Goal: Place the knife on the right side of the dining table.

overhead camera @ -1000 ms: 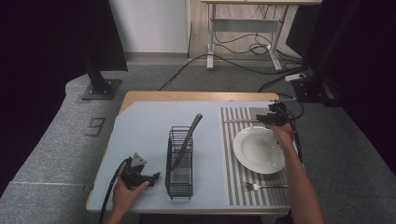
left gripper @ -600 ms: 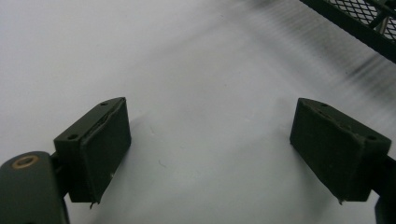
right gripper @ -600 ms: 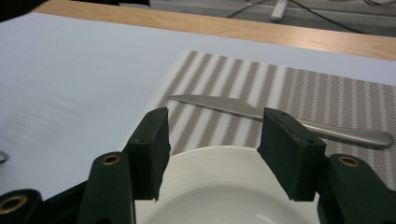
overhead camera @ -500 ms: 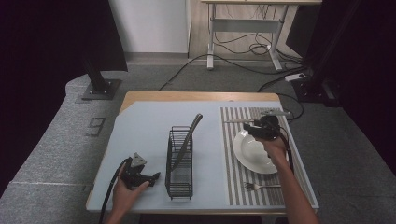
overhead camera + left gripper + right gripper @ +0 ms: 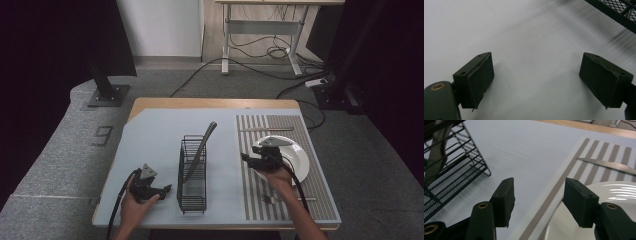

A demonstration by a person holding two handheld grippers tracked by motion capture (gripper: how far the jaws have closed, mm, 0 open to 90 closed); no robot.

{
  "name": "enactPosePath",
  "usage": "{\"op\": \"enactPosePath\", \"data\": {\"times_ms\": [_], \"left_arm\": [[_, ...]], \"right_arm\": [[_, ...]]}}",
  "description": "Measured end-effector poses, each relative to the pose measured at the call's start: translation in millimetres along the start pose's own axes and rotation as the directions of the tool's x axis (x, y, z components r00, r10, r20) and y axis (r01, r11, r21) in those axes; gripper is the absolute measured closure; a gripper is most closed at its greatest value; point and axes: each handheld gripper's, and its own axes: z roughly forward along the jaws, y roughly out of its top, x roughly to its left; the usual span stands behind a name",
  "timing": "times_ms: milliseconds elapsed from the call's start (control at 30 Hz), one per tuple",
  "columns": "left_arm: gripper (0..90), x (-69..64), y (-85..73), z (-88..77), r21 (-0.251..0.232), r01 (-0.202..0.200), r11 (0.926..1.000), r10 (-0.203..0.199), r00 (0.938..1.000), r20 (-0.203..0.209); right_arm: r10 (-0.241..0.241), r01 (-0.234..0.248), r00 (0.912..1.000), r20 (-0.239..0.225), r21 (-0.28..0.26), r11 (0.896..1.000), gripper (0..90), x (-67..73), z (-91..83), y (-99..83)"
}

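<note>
My right gripper (image 5: 246,158) hovers open and empty over the left rim of a white plate (image 5: 299,159), pointing left toward the rack. In the right gripper view its jaws (image 5: 537,192) stand apart over the striped mat's edge (image 5: 564,185), with the plate (image 5: 599,207) under the right one. A black wire rack (image 5: 192,175) stands mid-table with a dark utensil (image 5: 206,136) leaning out of it. My left gripper (image 5: 166,189) rests near the front left, open and empty, aimed at the rack; its jaws (image 5: 535,67) frame bare table.
A knife (image 5: 265,130) lies on the striped mat (image 5: 320,195) behind the plate, and a fork (image 5: 280,199) lies in front of it. Cables trail from both grippers. The table's front edge is close to both hands.
The right gripper has travelled from the mat's far right corner leftward and nearer, across the plate to its left rim. The left gripper has stayed put.
</note>
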Motion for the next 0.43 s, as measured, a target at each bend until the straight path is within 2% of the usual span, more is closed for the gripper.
{"op": "enactPosePath", "data": {"times_ms": [200, 433], "left_arm": [[11.9, -0.1, 0.0, -0.1, 0.000, -0.001, 1.0000, 0.001, 1.0000, 0.000], [11.9, 0.0, 0.0, -0.1, 0.001, -0.001, 1.0000, 0.001, 1.0000, 0.000]], "right_arm": [[-0.011, 0.012, 0.9995, -0.029, 0.021, 1.000, 41.4, 14.5, 10.0, -11.4], [0.017, -0.017, 0.9990, -0.041, 0.002, 1.000, 41.1, 12.8, 8.4, -9.4]]}}
